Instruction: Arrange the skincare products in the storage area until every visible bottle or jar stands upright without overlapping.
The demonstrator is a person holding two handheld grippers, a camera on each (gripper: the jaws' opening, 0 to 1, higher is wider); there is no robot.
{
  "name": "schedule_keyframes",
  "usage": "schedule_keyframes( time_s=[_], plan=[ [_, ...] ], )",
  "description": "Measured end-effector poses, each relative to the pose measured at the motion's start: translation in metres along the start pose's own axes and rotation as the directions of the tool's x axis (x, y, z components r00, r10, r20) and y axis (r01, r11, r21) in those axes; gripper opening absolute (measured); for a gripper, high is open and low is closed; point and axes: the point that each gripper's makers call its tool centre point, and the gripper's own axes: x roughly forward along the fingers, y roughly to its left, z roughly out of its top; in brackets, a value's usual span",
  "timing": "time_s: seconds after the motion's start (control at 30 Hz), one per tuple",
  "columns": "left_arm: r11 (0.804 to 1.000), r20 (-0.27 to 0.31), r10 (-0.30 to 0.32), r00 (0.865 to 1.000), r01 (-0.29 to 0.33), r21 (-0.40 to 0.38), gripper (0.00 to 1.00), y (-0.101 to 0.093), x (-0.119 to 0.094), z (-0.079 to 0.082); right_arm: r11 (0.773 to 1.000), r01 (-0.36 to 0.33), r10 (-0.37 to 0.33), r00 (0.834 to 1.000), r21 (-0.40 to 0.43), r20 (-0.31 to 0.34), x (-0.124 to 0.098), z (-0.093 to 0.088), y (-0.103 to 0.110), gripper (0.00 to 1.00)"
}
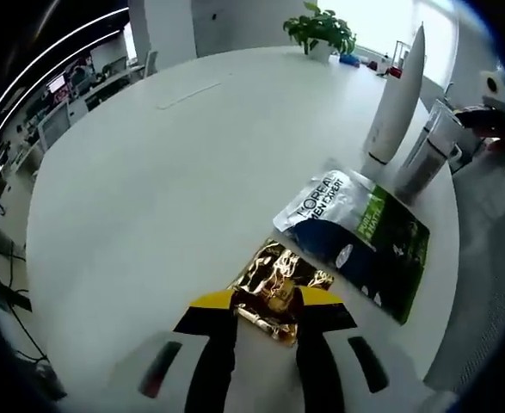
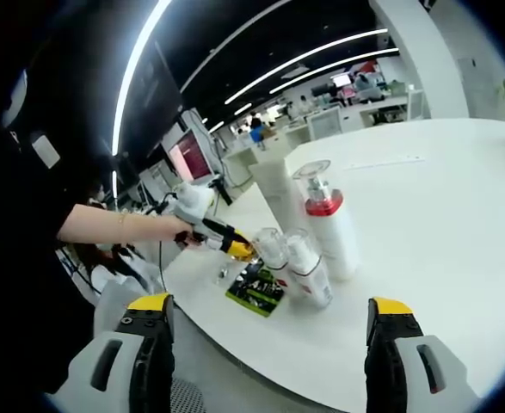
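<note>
Gold sachet gripped by the left tongs; bottles grouped upright at the tabletop edge.

In the left gripper view, the left tongs (image 1: 266,320) are clenched on a crinkled gold sachet (image 1: 275,286), held just above the white tabletop (image 1: 149,198). Just beside it, a dark green and silver packet (image 1: 360,237) is seen lying flat, with a tall white bottle (image 1: 396,99) and a clear-capped bottle (image 1: 428,155) standing upright behind it. A potted plant (image 1: 321,33) is seen at the far edge. In the right gripper view, the right tongs (image 2: 267,344) are spread wide and released, nothing between them. Ahead, a red-collared pump bottle (image 2: 329,224) and two smaller bottles (image 2: 295,267) are seen upright and close together, the flat packet (image 2: 256,291) beside them.
</note>
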Motion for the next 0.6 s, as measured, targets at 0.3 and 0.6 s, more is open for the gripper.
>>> schedule_keyframes(
  time_s=[0.3,0.6],
  plan=[
    [0.998,-0.016,-0.048,0.999,0.049,0.048,0.31,0.0019,0.0024,0.0014,1.0,0.003,-0.003,1.0,0.0,-0.003,0.0006,-0.0003,0.0002,0.96],
    [0.998,-0.026,-0.053,0.998,0.054,0.033,0.31,-0.0012,0.0021,0.0011,1.0,0.004,-0.004,1.0,0.002,-0.002,0.0005,-0.0003,-0.0005,0.96]
  ],
)
